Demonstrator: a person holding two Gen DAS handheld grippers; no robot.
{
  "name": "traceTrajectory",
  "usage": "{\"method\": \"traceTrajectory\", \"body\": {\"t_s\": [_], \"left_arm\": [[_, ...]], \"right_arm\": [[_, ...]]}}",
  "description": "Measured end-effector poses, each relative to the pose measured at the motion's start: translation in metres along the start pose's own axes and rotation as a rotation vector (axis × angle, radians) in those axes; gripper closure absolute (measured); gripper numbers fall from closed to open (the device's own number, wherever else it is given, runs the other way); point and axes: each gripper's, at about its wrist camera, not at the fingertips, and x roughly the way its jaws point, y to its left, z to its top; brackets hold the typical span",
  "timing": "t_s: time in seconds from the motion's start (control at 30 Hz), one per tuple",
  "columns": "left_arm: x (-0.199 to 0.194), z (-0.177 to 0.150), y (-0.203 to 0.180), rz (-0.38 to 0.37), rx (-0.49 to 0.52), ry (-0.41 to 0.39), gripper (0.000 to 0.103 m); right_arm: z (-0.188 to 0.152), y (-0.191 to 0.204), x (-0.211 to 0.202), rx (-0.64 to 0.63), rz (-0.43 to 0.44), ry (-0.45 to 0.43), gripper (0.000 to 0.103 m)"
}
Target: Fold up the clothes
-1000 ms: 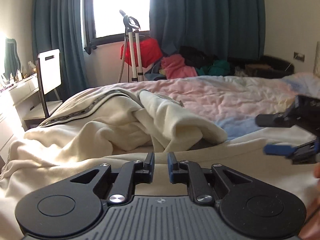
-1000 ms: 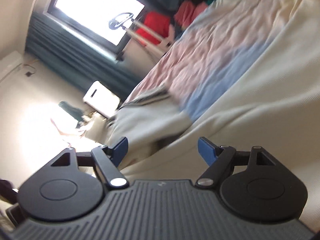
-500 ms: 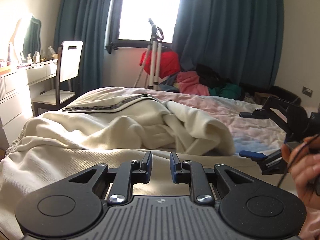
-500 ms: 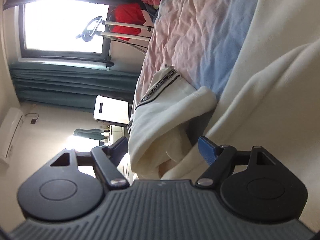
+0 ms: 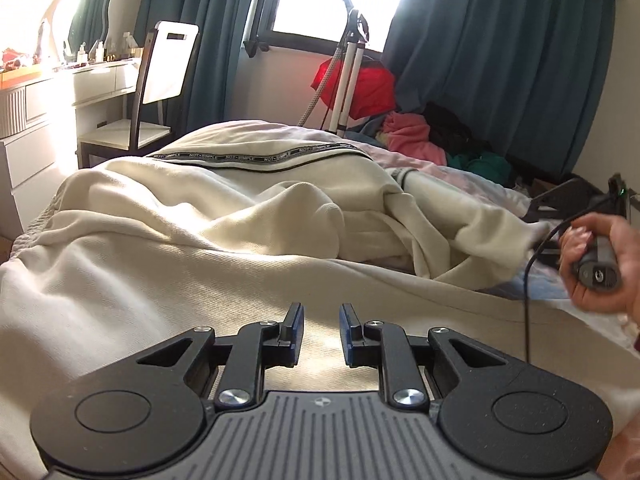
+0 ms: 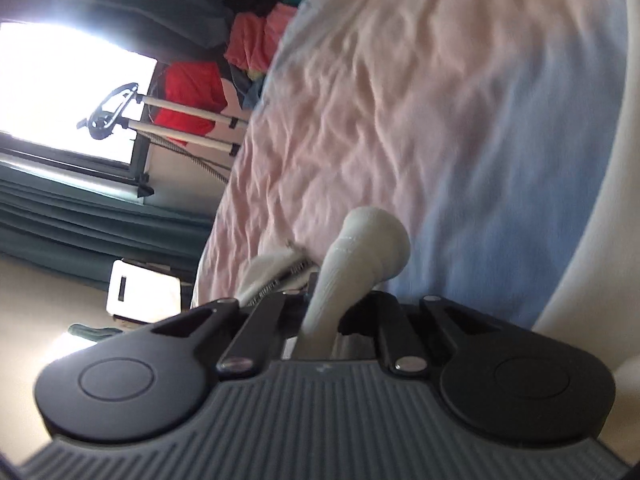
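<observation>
Two claws work a cream sweatshirt (image 5: 224, 216) heaped on the bed (image 6: 400, 92) — the right claw (image 6: 320, 308) is clamped on its sleeve (image 6: 360, 248), the left claw (image 5: 320, 334) hovers over the fabric, narrowly parted, gripping nothing.

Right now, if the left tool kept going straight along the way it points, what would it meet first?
Most likely the cream garment spread on the bed just ahead of the left tool. The bunched folds rise further along that line. How near the flat cloth lies is hard to judge through the fisheye.
</observation>
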Motion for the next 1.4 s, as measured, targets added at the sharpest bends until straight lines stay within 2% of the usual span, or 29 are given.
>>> {"method": "traceTrajectory", "body": {"t_s": [0.07,0.17,0.3,0.33,0.4,0.5,0.6,0.63,0.77,0.83,0.9,1.03,1.13,1.23,1.27,1.3,1.4], "left_arm": [[-0.006,0.000,-0.005,-0.014,0.003,0.003,0.084],[-0.017,0.001,-0.022,-0.034,0.049,-0.028,0.084],[-0.021,-0.002,-0.040,-0.058,0.128,-0.045,0.080],[-0.021,-0.003,-0.042,-0.064,0.142,-0.043,0.079],[-0.014,-0.005,-0.043,-0.066,0.145,-0.023,0.075],[-0.005,-0.007,-0.042,-0.062,0.132,0.010,0.068],[-0.002,-0.007,-0.038,-0.051,0.111,0.020,0.059],[-0.003,-0.007,-0.037,-0.047,0.108,0.014,0.053],[-0.010,-0.004,-0.033,-0.044,0.089,-0.010,0.039],[-0.013,-0.003,-0.031,-0.043,0.081,-0.019,0.033],[-0.015,-0.002,-0.031,-0.035,0.086,-0.028,0.030],[-0.019,0.000,-0.035,-0.020,0.103,-0.049,0.029],[-0.023,0.004,-0.038,-0.002,0.116,-0.068,0.026],[-0.029,0.006,-0.040,0.018,0.120,-0.088,0.026],[-0.030,0.007,-0.041,0.023,0.127,-0.092,0.025],[-0.032,0.007,-0.044,0.028,0.140,-0.098,0.025],[-0.040,0.004,-0.050,0.039,0.170,-0.137,0.023]], "right_arm": [[0.037,0.004,-0.013,-0.063,-0.028,-0.084,0.094],[0.095,0.008,-0.030,-0.141,-0.136,-0.187,0.095],[0.154,0.011,-0.044,-0.235,-0.256,-0.312,0.095],[0.166,0.014,-0.045,-0.252,-0.277,-0.328,0.095],[0.182,0.026,-0.049,-0.289,-0.260,-0.353,0.095],[0.191,0.044,-0.062,-0.406,-0.165,-0.449,0.095],[0.193,0.005,-0.066,-0.395,-0.135,-0.480,0.095],[0.193,-0.012,-0.066,-0.382,-0.131,-0.483,0.095],[0.175,-0.107,-0.059,-0.305,-0.275,-0.383,0.095],[0.167,-0.149,-0.057,-0.245,-0.311,-0.329,0.095],[0.163,-0.172,-0.059,-0.229,-0.278,-0.308,0.095],[0.164,-0.178,-0.061,-0.232,-0.232,-0.321,0.093],[0.159,-0.162,-0.065,-0.274,-0.287,-0.300,0.084],[0.147,-0.139,-0.079,-0.366,-0.326,-0.287,0.059],[0.141,-0.130,-0.086,-0.401,-0.330,-0.287,0.043],[0.136,-0.122,-0.093,-0.436,-0.334,-0.287,0.032],[0.114,-0.091,-0.119,-0.546,-0.312,-0.305,0.026]]}}
